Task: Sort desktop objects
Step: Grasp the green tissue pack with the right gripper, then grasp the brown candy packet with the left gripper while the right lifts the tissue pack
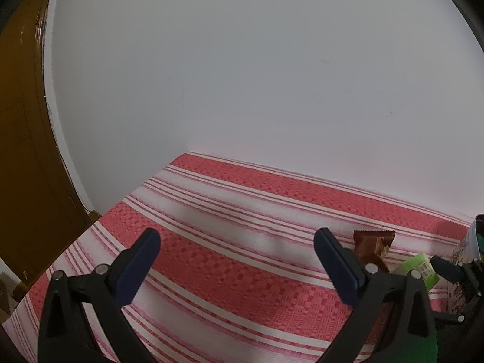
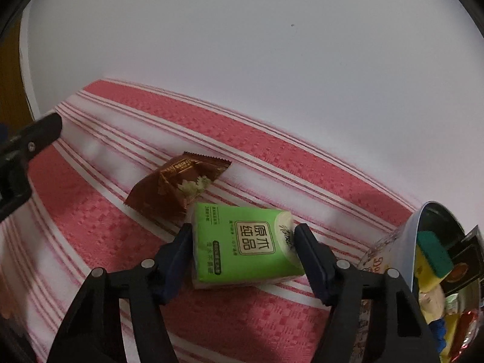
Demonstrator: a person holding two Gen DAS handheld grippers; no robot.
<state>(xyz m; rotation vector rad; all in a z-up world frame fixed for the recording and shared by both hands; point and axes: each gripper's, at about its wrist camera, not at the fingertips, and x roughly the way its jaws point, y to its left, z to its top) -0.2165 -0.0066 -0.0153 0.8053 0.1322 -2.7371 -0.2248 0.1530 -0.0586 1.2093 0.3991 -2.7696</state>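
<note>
A green tissue pack (image 2: pixel 245 245) sits between the fingers of my right gripper (image 2: pixel 243 230), which is shut on its two sides just above the red-striped cloth (image 2: pixel 90 199). A brown snack packet (image 2: pixel 175 184) lies on the cloth just behind the pack. My left gripper (image 1: pixel 237 236) is open and empty over the cloth, left of both items. The left wrist view also shows the brown packet (image 1: pixel 373 243) and the tissue pack (image 1: pixel 420 269) at its right.
A round tin (image 2: pixel 414 236) stands at the right, holding a green-yellow sponge (image 2: pixel 432 251) and several other packets. A white wall (image 1: pixel 242 75) rises behind the table. A brown wooden door (image 1: pixel 21 151) is at the far left.
</note>
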